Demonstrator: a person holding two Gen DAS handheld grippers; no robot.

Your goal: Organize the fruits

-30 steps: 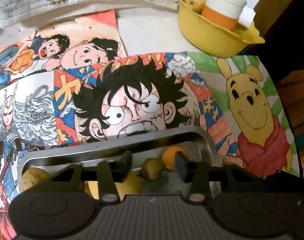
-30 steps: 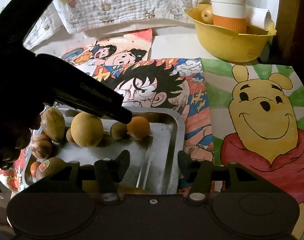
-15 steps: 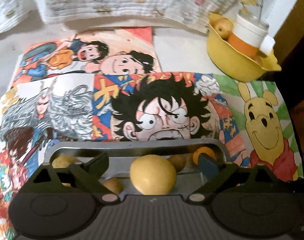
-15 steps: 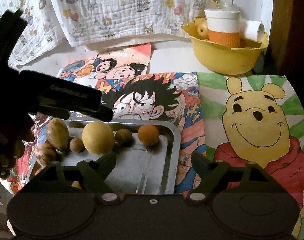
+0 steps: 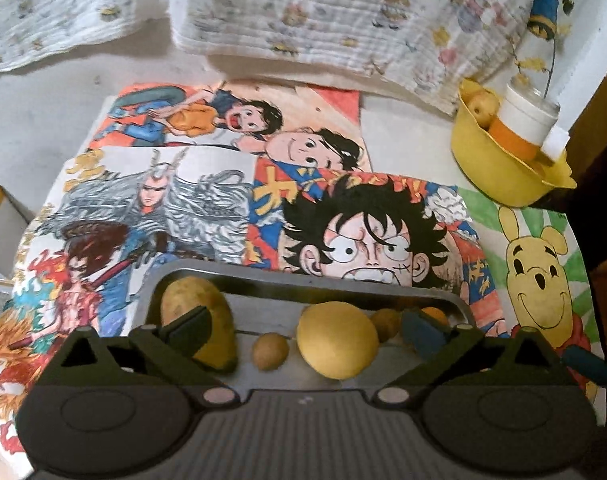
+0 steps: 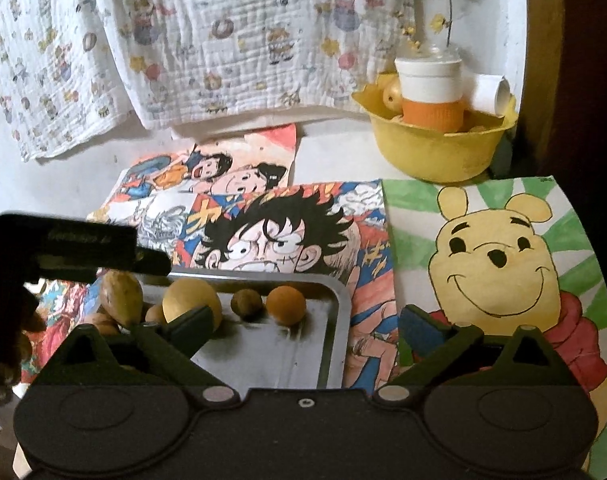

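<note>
Fruit sits loose on the steel tray (image 5: 263,276) as we hold both claws wide above it. Our left claw (image 5: 307,328) has its jaws still spreading, with nothing pressed between the pads; ahead of it and between its fingers lie a big yellow fruit (image 5: 337,340) and a small brown one (image 5: 269,351), both resting on the tray. Behind its left finger stands a long tan fruit (image 5: 191,300), and by its right finger we see another brown fruit (image 5: 385,322) and a sliver of an orange (image 5: 435,314). Our right claw (image 6: 307,328) is likewise opening and grips nothing; the tray (image 6: 335,320) runs under its left finger, while its right finger hangs over a bear drawing (image 6: 499,264). Ahead and left of that claw the same row shows: tan fruit (image 6: 121,296), yellow fruit (image 6: 189,300), brown fruit (image 6: 246,303), orange (image 6: 286,305). Far ahead and to the right of both claws, a yellow bowl (image 6: 435,156) holds a white-and-orange cup (image 6: 429,92) and one more pale fruit (image 6: 392,96). Cartoon drawings (image 5: 367,236) cover the table under the tray, and a printed cloth (image 6: 207,40) hangs behind.
</note>
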